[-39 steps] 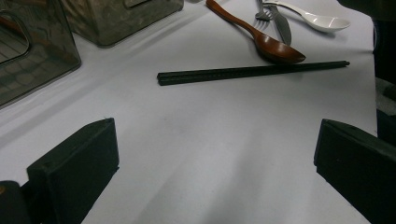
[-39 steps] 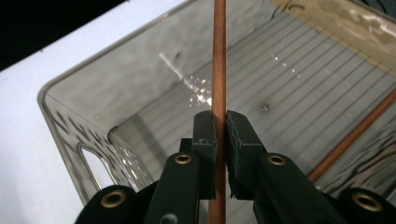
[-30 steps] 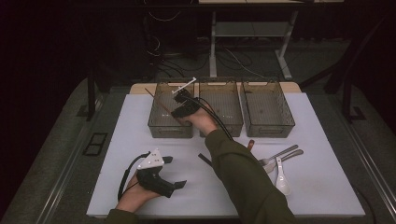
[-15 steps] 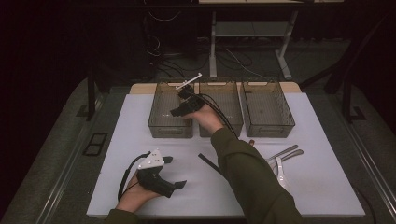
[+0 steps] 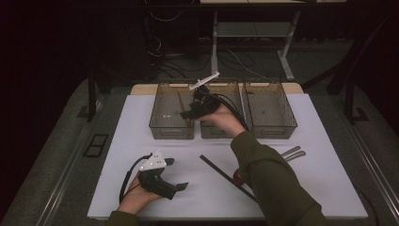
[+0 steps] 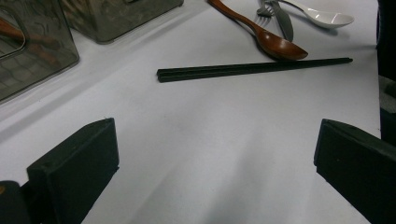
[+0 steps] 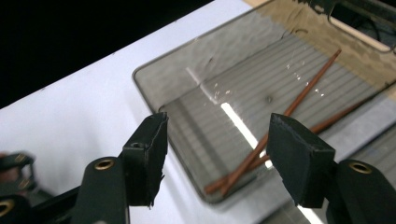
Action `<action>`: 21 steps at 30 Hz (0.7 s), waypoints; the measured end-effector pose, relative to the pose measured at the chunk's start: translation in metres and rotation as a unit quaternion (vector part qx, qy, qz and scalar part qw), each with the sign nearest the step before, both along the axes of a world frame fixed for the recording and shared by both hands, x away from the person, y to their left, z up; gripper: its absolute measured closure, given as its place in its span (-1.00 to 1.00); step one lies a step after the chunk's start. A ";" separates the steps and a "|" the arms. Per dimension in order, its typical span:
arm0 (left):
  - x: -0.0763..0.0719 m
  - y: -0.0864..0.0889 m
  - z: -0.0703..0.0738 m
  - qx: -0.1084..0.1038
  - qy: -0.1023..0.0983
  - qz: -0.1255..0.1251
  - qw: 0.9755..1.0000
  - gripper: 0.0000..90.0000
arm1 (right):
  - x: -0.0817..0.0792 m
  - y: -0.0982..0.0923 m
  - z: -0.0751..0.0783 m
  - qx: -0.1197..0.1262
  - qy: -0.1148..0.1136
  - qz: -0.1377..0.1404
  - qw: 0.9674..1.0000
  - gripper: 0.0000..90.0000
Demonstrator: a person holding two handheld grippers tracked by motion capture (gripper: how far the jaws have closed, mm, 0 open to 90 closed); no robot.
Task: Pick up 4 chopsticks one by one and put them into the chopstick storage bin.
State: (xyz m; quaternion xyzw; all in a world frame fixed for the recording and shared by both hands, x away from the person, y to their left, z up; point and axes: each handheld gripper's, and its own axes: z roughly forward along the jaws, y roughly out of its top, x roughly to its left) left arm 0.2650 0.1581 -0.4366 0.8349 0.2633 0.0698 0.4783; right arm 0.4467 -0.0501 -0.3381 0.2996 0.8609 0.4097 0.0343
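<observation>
The right gripper hangs over the leftmost of three clear smoky plastic bins at the far side of the white table. Its jaws have just been opening and stand apart with nothing between them. Below them, in the right gripper view, a pair of slim reddish-brown wooden chopsticks lies crossed on the ribbed floor of that bin, one end against a corner. From above the pair shows as a thin brown line in the bin's right half.

The left gripper rests low on the near left of the table, its jaws wide apart and empty. Ahead of it a pair of black chopsticks lies flat on the bare surface. Just beyond them lie a brown wooden spoon, a metal fork and a white spoon; whether the fork touches the wooden spoon is hard to tell.
</observation>
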 end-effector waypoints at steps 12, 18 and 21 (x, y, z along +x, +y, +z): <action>0.000 -0.001 -0.001 0.002 0.003 0.001 1.000 -1.00 | -0.027 -0.047 0.006 0.009 -0.010 0.018 1.000 -0.22; 0.000 -0.001 -0.001 0.001 0.005 0.001 1.000 -1.00 | -0.042 -0.069 0.007 0.021 -0.016 0.020 0.999 -0.23; 0.000 -0.001 -0.001 0.002 0.004 0.000 1.000 -1.00 | -0.049 -0.081 0.005 0.026 -0.021 0.022 0.999 -0.23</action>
